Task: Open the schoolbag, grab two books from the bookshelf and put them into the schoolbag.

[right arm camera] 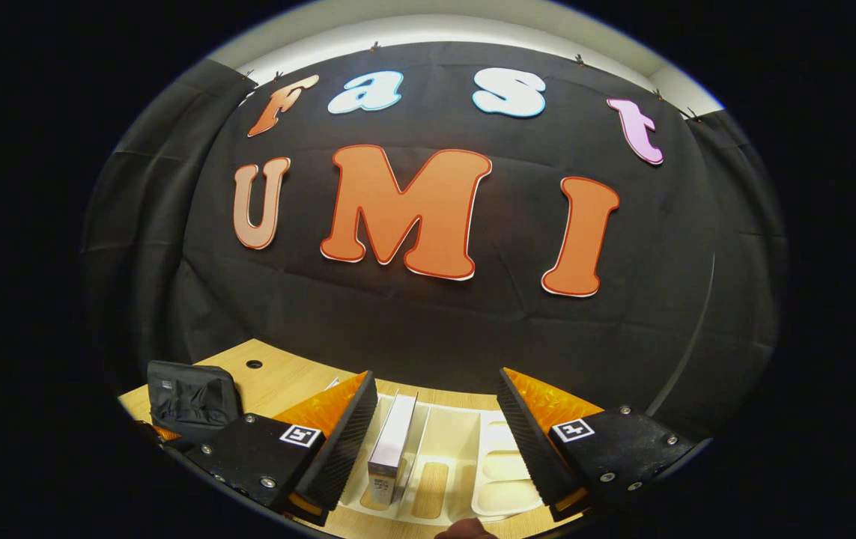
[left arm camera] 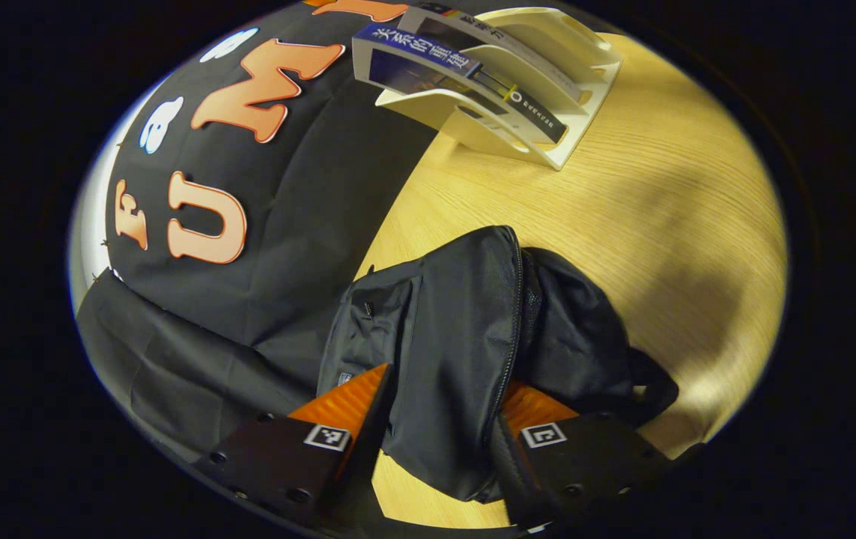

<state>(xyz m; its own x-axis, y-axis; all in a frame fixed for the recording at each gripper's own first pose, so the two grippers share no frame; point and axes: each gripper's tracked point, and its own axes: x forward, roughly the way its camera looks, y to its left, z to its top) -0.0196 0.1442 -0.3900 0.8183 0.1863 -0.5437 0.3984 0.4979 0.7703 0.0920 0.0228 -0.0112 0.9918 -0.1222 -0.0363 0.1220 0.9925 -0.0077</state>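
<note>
The black schoolbag (left arm camera: 472,337) sits lower centre in the left gripper view, lying on the pale wood table (left arm camera: 660,195), with its zipper line running down the middle. The left gripper (left arm camera: 439,434) has its fingers spread on either side of the bag's near end. The fabric bulges between them, but I can't say both pads are actually pressing, so call it straddling rather than pinching. From here the zip looks mostly closed, hard to be sure.

Upper centre of that view is the white bookshelf (left arm camera: 547,82) with books (left arm camera: 435,60) leaning in its slots. In the right gripper view the right gripper (right arm camera: 435,442) hangs over the same rack at bottom centre, fingers wide apart, with one upright book (right arm camera: 390,449) just inside its left finger. The bag shows small at lower left there.

If the step is steadying the bag while going for a book, I'd close on a good fold of fabric near the zip, not the slippery side panel. On the right, centre the book's spine between the fingers before squeezing, or it'll twist and jam in the slot.
</note>
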